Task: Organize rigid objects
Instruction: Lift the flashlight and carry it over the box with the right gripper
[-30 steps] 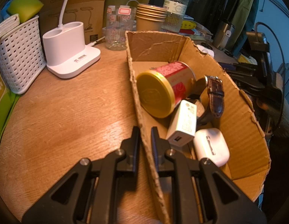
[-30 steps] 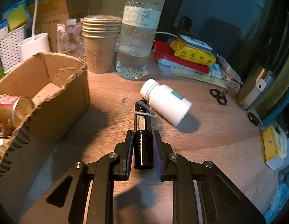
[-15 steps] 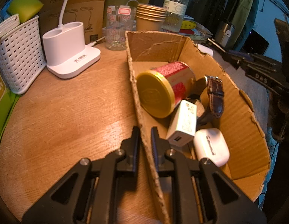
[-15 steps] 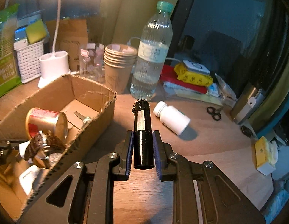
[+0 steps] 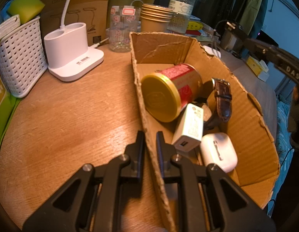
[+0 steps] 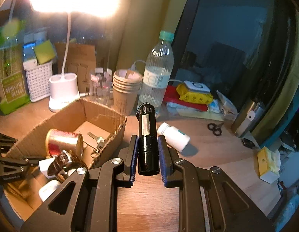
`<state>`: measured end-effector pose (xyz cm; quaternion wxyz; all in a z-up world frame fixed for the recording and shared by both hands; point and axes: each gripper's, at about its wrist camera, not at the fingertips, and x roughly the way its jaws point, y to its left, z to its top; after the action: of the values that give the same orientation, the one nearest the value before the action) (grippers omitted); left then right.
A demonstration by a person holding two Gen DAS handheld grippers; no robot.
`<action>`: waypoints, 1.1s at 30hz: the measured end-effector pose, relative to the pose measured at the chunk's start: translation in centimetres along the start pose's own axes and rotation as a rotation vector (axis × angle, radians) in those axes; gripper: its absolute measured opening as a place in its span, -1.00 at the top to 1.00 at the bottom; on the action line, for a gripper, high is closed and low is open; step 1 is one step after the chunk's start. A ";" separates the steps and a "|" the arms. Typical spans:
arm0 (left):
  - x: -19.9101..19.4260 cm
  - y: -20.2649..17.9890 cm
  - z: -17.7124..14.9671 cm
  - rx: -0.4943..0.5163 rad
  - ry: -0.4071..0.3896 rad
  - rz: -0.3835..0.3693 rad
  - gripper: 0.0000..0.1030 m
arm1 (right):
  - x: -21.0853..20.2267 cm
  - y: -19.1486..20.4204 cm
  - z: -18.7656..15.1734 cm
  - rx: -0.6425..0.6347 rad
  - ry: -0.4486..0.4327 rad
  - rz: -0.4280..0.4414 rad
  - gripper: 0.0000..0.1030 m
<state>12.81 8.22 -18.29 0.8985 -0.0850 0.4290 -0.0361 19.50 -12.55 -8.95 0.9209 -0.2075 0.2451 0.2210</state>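
Since a second ago the right gripper [image 6: 148, 145] has risen off the wooden table [image 6: 207, 154], lifting the black flashlight [image 6: 147, 133] clenched between its blue pads, now beside the cardboard box's [image 5: 246, 119] torn rim. The left gripper [image 5: 150, 141] stays pinched on the box's near wall. Open tabletop lies right of the white pill bottle [image 6: 173, 136].
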 end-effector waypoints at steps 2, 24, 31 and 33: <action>0.0 0.0 0.0 0.000 0.000 0.000 0.73 | -0.4 0.1 0.3 -0.003 -0.011 0.000 0.58; 0.0 0.0 0.0 0.000 0.000 0.000 0.73 | -3.9 3.5 2.5 -0.040 -0.118 0.058 0.58; 0.0 0.0 0.0 0.000 0.000 0.000 0.73 | -2.8 5.1 2.0 -0.037 -0.094 0.108 0.58; 0.0 0.0 0.0 0.000 0.000 0.000 0.73 | -2.3 5.5 1.7 -0.036 -0.081 0.121 0.58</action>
<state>12.81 8.21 -18.31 0.8986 -0.0849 0.4289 -0.0361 15.51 -7.90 -7.82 0.9111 -0.2000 0.2155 0.2888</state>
